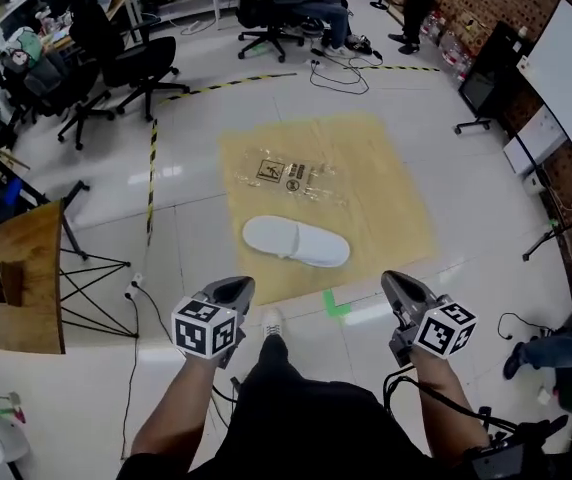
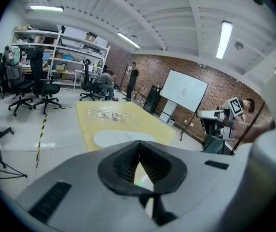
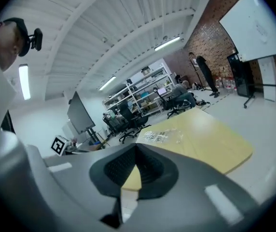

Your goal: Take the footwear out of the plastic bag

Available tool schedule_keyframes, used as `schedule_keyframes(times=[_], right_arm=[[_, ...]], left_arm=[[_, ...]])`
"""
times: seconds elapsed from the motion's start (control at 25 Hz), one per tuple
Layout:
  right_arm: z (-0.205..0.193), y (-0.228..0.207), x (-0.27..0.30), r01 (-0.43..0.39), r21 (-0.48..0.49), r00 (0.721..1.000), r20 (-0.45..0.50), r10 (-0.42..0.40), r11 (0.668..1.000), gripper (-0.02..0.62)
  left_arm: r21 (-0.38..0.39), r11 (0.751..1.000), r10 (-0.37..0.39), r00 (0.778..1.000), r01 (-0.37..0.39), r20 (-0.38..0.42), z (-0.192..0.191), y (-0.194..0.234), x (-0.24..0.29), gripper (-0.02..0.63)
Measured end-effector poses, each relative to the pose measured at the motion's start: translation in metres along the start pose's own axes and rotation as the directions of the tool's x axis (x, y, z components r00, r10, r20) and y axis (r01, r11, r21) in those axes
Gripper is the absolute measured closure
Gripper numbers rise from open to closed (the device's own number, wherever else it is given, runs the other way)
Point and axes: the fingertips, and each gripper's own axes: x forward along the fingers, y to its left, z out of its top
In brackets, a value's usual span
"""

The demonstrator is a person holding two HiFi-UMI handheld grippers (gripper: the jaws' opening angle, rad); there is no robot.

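Plain from the head, hidden in the right gripper view: slipper (image 1: 296,241) lying nearer than plastic bag (image 1: 291,176), apart, on mat (image 1: 396,188). Bare floor (image 1: 206,208) around. Shut, empty: left hand-held gripper (image 1: 236,288), right hand-held gripper (image 1: 396,283).

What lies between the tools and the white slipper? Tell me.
Nothing visible. The slipper lies on the yellow mat, outside the plastic bag; only floor and mat separate it from the left tool and right tool, both shut and empty.

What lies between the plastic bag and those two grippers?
A white slipper, on the yellow mat; the head view shows it.
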Motion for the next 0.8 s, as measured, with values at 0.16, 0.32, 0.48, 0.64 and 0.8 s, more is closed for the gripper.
schedule_keyframes(times=[0.16, 0.32, 0.48, 0.64, 0.8], right_arm=[[-0.043, 0.036, -0.038, -0.030, -0.095, 0.998, -0.063, 0.024, 0.995, 0.595], [-0.089, 0.064, -0.070, -0.056, -0.078, 0.990, -0.130, 0.046, 0.995, 0.595], [-0.103, 0.091, -0.088, -0.076, -0.120, 0.987, -0.151, 0.058, 0.990, 0.595], [-0.106, 0.107, -0.100, -0.061, -0.150, 0.988, -0.147, 0.039, 0.987, 0.595], [-0.119, 0.126, -0.097, -0.028, -0.139, 0.986, -0.165, 0.005, 0.990, 0.595]], left_arm=[[-0.042, 0.999, 0.013, 0.998, -0.011, 0.063, -0.019, -0.047, -0.041, 0.600], [-0.046, 0.999, 0.015, 0.999, -0.013, 0.042, -0.049, -0.086, -0.076, 0.600], [-0.017, 0.999, 0.042, 0.999, -0.042, 0.031, -0.066, -0.097, -0.103, 0.600], [-0.005, 0.999, 0.053, 0.998, -0.053, 0.042, -0.070, -0.093, -0.121, 0.600], [0.031, 0.998, 0.057, 0.998, -0.058, 0.040, -0.068, -0.077, -0.142, 0.600]])
